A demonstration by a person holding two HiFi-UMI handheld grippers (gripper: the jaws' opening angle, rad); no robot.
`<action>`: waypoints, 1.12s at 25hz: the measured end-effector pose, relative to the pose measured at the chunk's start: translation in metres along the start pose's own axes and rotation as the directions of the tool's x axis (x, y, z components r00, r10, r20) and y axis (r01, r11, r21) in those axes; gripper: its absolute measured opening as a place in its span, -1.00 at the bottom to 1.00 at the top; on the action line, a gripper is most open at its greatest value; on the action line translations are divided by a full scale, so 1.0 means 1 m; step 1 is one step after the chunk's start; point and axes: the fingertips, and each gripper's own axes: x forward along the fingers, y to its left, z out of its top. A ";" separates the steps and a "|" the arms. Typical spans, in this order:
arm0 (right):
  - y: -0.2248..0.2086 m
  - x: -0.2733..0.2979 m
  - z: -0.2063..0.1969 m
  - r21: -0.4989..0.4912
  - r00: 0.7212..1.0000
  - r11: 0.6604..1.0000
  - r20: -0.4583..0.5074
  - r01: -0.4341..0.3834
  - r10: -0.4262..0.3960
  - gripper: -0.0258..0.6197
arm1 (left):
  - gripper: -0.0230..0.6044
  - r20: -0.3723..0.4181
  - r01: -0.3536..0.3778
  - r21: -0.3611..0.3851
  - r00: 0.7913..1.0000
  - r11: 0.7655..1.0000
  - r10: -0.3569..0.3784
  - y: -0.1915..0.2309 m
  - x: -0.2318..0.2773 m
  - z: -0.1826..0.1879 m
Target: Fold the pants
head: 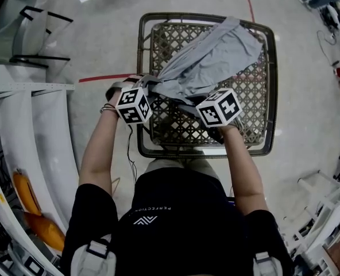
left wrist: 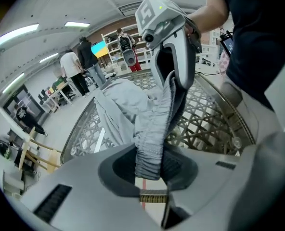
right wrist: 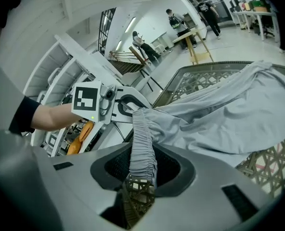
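Grey pants (head: pixel 210 59) lie spread across a metal lattice basket (head: pixel 271 96), with the legs trailing toward the far corner. My left gripper (head: pixel 149 85) is shut on one end of the elastic waistband (left wrist: pixel 149 148), which hangs bunched between its pads. My right gripper (head: pixel 188 103) is shut on the other end of the waistband (right wrist: pixel 141 146). The band is stretched between the two grippers above the basket's near left part. In the right gripper view the pants (right wrist: pixel 229 109) drape off to the right over the basket, and the left gripper (right wrist: pixel 128 107) shows close behind.
The basket stands on a pale floor with a red line (head: pixel 101 77). White curved racks (head: pixel 26 131) fill the left side, with orange objects (head: pixel 29 191) below them. Several people and tables show far off in both gripper views.
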 end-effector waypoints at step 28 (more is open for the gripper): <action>0.024 -0.028 -0.006 -0.061 1.000 0.998 0.024 0.006 -0.005 -0.54 | -0.65 0.006 0.222 -0.031 0.975 0.975 -0.222 -0.012 -0.043 0.032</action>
